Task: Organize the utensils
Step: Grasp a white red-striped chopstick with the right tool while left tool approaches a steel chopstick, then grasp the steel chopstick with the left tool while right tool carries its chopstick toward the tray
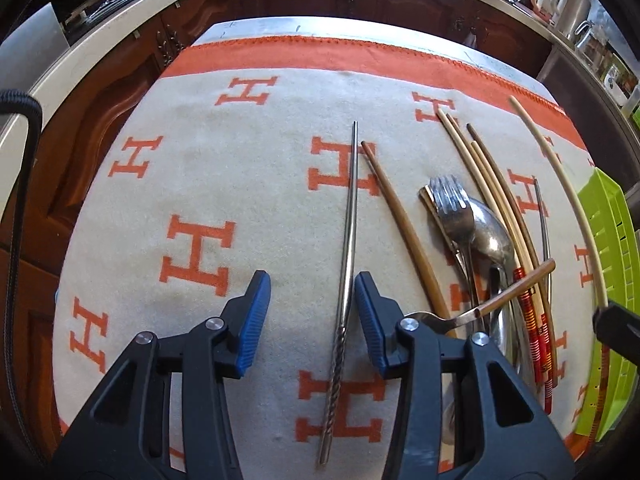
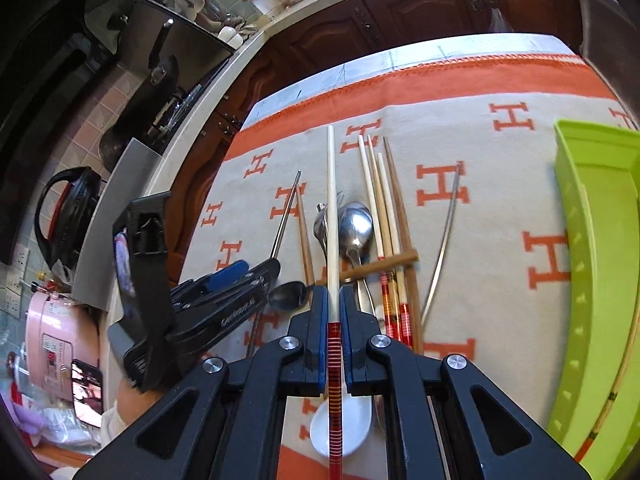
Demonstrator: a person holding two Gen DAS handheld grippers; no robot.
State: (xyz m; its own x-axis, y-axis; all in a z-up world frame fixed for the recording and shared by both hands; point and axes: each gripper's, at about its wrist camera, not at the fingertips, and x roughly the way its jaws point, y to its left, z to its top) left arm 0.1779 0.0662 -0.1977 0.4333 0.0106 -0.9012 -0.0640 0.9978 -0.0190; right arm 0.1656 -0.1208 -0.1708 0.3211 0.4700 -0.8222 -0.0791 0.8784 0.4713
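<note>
Chopsticks, forks and spoons lie in a loose heap (image 1: 484, 248) on the orange-and-cream H-patterned cloth (image 1: 200, 184), left of the lime-green plastic tray (image 2: 596, 248). Right gripper (image 2: 334, 312) is clamped on one pale chopstick with red banding (image 2: 331, 216), held above the heap. Left gripper (image 1: 312, 300) hangs wide open, holding nothing, its blue pads (image 1: 256, 312) either side of a steel chopstick (image 1: 347, 248) lying on the cloth

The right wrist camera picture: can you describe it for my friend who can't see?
The right gripper pinches a cream chopstick with a red handle above the H-patterned cloth. Spoons and more chopsticks lie below, beside a green tray.
</note>
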